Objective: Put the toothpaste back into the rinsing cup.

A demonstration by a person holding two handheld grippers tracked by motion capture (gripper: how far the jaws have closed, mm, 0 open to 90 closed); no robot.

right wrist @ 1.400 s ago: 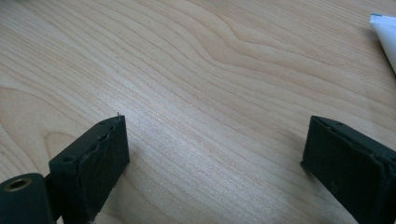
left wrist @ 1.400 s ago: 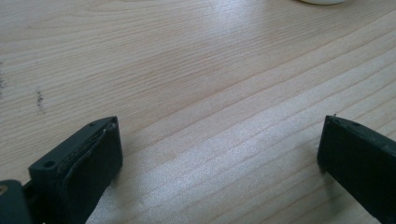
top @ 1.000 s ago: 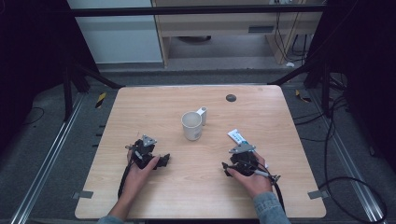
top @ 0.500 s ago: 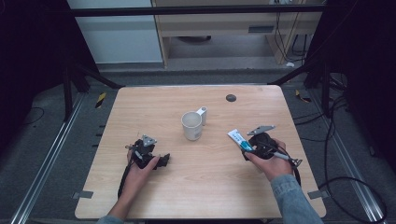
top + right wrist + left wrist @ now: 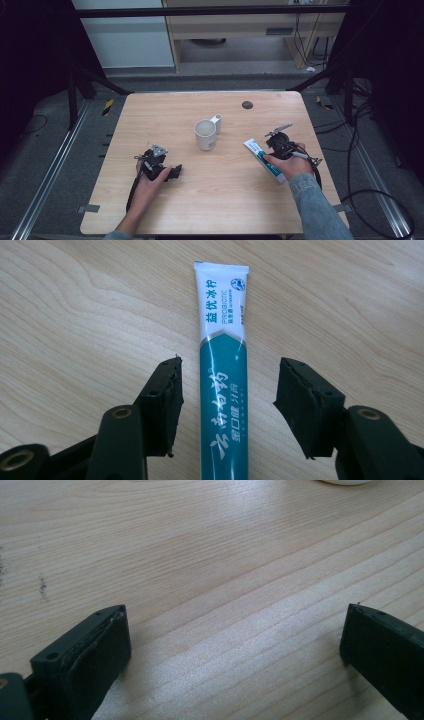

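Toothpaste tube (image 5: 264,158) lies right of the mug (image 5: 205,134) on the table (image 5: 220,200).

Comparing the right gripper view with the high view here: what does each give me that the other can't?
Right gripper view alone: the printed lettering on the toothpaste tube, and the right gripper jaws, which have just been closing, standing either side of it with a gap to each pad. High view alone: the cup, the left gripper resting on the table, and both forearms. Shared: the tube lying flat on the wood.
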